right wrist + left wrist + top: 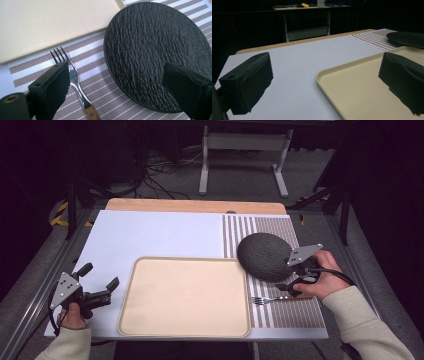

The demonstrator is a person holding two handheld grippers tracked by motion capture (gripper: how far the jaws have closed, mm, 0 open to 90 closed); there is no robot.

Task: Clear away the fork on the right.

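Fork point(75, 82) lay on the striped mat point(100, 82) at the table's right, just near of the black plate point(155, 50). Right gripper point(117, 87) hovered over both, jaws wide. Left gripper point(324, 82) waited wide open beside the tray point(357, 82), far left.

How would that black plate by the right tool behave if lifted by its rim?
The plate looks stiff, probably heavy. Its rough texture should grip well. It lies flat on the striped mat, so getting under its low rim may be awkward.
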